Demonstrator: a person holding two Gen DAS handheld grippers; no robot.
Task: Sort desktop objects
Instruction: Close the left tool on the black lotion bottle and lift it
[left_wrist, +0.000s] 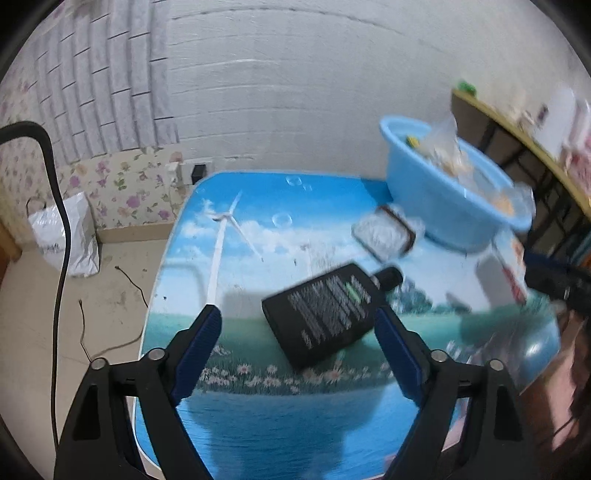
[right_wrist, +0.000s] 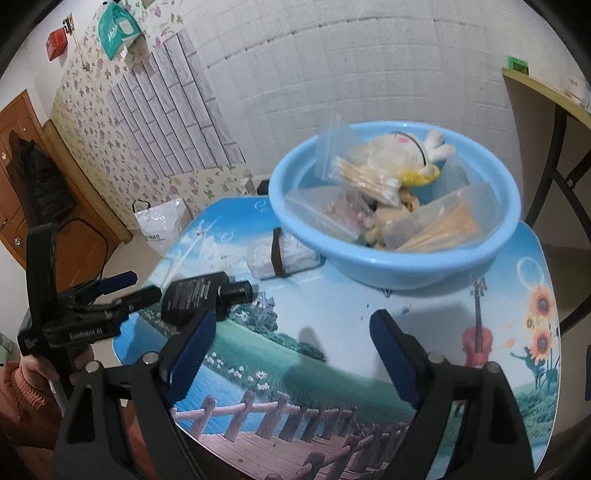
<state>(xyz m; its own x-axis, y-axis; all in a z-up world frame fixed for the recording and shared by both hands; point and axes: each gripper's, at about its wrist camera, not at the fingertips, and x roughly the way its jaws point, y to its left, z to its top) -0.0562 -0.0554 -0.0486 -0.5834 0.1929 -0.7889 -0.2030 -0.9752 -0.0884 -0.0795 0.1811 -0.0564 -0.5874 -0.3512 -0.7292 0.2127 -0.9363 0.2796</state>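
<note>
While a wrapped packet (right_wrist: 282, 254) touches the basin (right_wrist: 395, 266), a bottle (right_wrist: 199, 295) lies nearby.

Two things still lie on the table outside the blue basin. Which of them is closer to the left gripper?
The black bottle, lying flat just ahead of the open left gripper. The white packet with a brown band lies farther off, beside the basin.

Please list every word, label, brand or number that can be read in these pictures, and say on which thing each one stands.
"GenRobot.AI": white print on the body of the left gripper, right wrist view.
Black bottle: white label text, too blurred to read.
White plastic bag: dark print, too small to read.
Green packet on the wall: white logo, not readable.
</note>
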